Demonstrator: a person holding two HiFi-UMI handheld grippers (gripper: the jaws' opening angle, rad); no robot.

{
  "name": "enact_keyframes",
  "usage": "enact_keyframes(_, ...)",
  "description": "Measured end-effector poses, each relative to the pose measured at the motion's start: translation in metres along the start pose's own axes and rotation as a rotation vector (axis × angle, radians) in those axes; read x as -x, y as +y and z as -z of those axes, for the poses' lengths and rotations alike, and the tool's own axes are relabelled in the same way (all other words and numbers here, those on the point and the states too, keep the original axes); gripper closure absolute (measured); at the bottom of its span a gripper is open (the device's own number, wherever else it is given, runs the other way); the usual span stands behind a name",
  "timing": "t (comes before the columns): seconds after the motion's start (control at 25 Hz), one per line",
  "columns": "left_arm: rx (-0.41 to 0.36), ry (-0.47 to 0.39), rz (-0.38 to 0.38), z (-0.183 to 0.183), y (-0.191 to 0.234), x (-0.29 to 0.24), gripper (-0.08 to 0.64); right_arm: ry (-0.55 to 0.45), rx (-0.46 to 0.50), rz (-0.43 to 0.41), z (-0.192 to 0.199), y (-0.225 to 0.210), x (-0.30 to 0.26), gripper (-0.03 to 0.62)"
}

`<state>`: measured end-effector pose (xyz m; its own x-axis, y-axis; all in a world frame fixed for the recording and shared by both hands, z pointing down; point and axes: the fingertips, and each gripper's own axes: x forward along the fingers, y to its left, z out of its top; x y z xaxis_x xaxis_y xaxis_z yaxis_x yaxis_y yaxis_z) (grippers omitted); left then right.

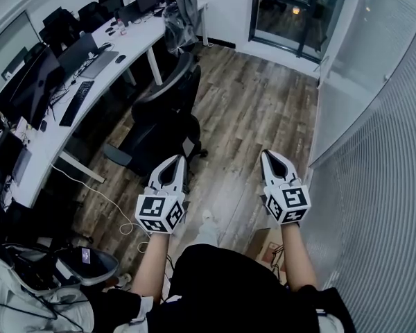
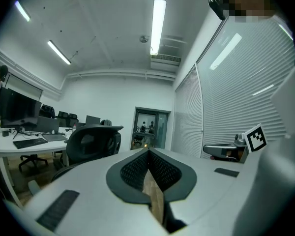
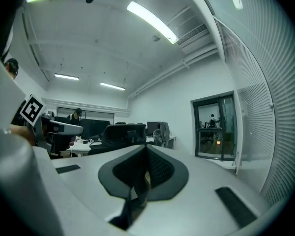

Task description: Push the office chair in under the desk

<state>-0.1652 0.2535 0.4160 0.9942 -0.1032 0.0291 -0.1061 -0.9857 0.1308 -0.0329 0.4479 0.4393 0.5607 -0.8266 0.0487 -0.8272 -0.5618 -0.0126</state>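
Office chair stands pulled out from the desk, its seat clear of the desk edge, so it is not pushed in yet. A second black chair sits further along the same desk, also out. The left gripper is clenched with its jaws together and nothing between them. It is on the chair's far side from the desk, near the chair but apart from it. The right gripper is likewise clenched and empty, well apart from the desk. No contact is visible. Judged from this, the whole push is left: reach the chair, press it, and roll it under the desk.
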Motion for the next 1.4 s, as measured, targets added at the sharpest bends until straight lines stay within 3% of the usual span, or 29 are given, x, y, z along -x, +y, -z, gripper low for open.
enact_keyframes(0.32,0.032,0.006,0.009,-0.001,0.05,-0.071,0.548,0.011,0.002,-0.007,0.003,-0.019,-0.09,0.569)
enact_keyframes(0.76,0.017,0.015,0.027,-0.011,0.107,-0.148,0.548,0.036,0.022,-0.004,-0.007,-0.031,-0.189,0.569)
enact_keyframes(1.4,0.069,0.031,0.035,-0.007,0.143,-0.178,0.548,0.06,0.043,-0.022,-0.013,-0.031,-0.263,0.569)
